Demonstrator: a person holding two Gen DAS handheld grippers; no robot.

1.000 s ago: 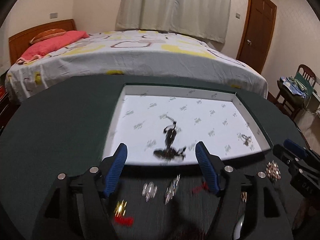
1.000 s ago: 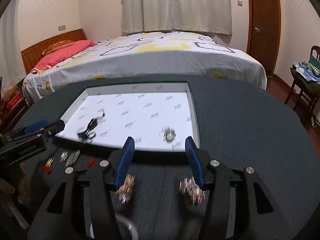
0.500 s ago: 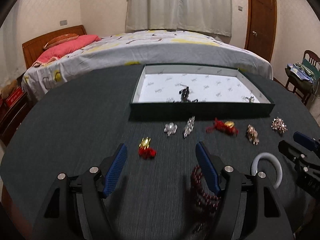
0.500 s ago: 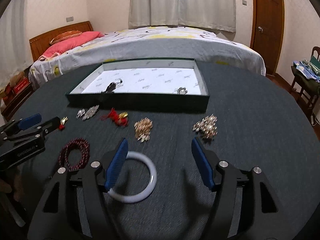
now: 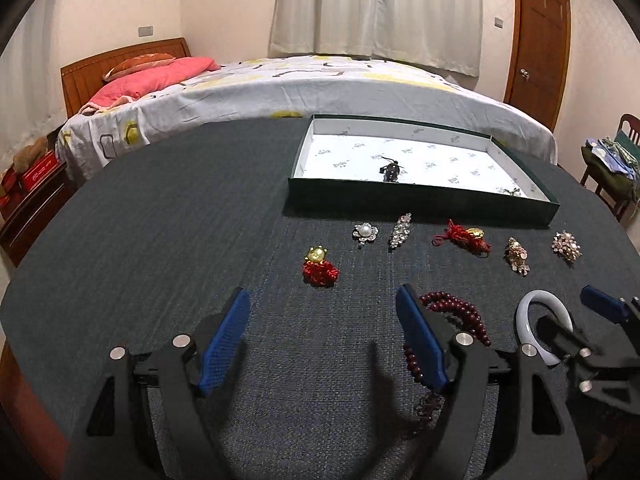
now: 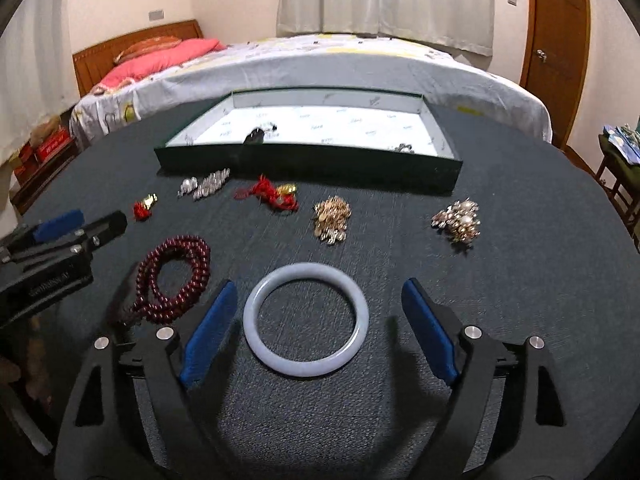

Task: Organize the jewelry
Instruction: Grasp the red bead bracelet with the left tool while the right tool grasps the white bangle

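Note:
A dark green tray with white lining holds a black piece and a small silver piece. In front of it lie several brooches and charms: a red-gold charm, a pearl brooch, a red tassel, a gold brooch, a pearl cluster brooch. A dark red bead bracelet and a pale bangle lie nearest. My left gripper is open and empty. My right gripper is open around the bangle, not touching it.
The jewelry lies on a round dark table. A bed stands behind it, a wooden door at the back right, a chair with clothes at the right.
Both grippers have pulled back from the tray toward the table's near edge. The loose jewelry, bead bracelet and bangle have come into view. Both stay open.

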